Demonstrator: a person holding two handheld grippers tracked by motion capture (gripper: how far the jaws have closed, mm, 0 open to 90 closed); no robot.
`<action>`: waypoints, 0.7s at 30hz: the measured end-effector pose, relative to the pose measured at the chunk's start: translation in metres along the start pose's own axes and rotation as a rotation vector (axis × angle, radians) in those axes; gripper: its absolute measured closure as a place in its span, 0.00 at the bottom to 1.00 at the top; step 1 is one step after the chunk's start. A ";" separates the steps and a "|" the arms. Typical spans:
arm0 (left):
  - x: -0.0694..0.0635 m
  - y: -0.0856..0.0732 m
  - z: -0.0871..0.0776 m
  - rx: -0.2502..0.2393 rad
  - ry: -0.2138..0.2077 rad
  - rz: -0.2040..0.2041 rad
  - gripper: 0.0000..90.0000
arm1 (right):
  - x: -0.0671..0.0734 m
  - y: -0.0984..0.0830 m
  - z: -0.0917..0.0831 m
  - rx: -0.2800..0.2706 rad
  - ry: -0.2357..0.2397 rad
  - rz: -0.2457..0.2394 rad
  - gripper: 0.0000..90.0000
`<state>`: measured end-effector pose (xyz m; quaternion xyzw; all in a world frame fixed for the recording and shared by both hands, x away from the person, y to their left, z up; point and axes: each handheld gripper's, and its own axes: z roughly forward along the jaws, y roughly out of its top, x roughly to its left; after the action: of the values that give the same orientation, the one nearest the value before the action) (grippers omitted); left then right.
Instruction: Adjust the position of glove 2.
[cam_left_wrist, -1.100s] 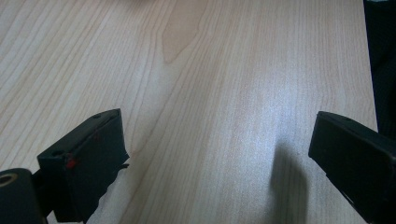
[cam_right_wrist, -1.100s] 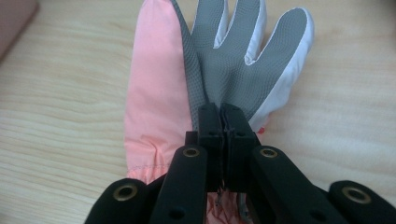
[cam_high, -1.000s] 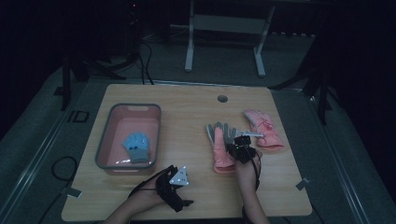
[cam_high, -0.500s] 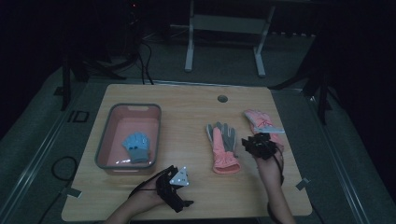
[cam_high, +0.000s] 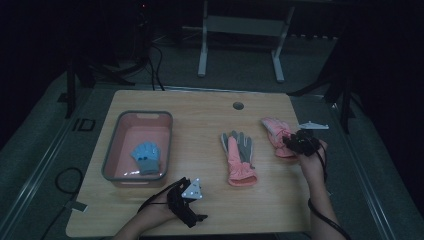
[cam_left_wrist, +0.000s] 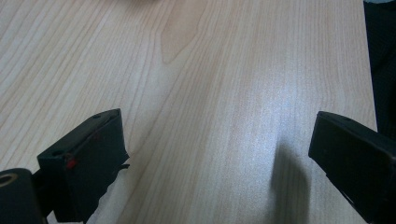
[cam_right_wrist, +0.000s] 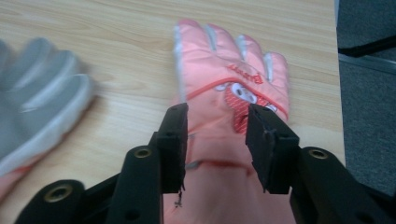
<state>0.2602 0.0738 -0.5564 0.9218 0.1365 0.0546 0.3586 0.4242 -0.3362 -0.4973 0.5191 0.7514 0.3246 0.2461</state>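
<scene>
Pink glove (cam_right_wrist: 224, 121) is laid flat near the table's (cam_high: 200, 107) right edge, fingers pointed away from the person, long axis running front to back. The cuff is hidden behind the right gripper (cam_right_wrist: 217, 140), whose jaws have just been opening, partly apart over it, nothing pinched. Bare wood is framed by the left gripper (cam_left_wrist: 219, 154), spread wide.

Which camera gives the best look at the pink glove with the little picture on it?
The right gripper view: the pink glove lies close up, back side up, its printed patch and lettering plain between the right gripper's parted jaws. The high view shows it small, partly behind that gripper. The left gripper view looks at bare table.
</scene>
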 end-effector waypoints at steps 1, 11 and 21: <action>0.000 0.000 0.000 0.001 0.000 0.000 0.04 | -0.002 0.000 0.005 0.006 -0.010 -0.004 0.65; 0.001 -0.002 0.000 -0.005 0.011 -0.008 0.04 | -0.017 -0.003 0.034 0.046 0.020 0.027 0.65; 0.000 -0.002 0.000 -0.003 0.009 -0.005 0.04 | -0.020 -0.001 0.045 0.088 0.064 0.032 0.89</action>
<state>0.2601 0.0754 -0.5579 0.9207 0.1404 0.0579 0.3594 0.4615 -0.3445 -0.5276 0.5306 0.7640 0.3116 0.1940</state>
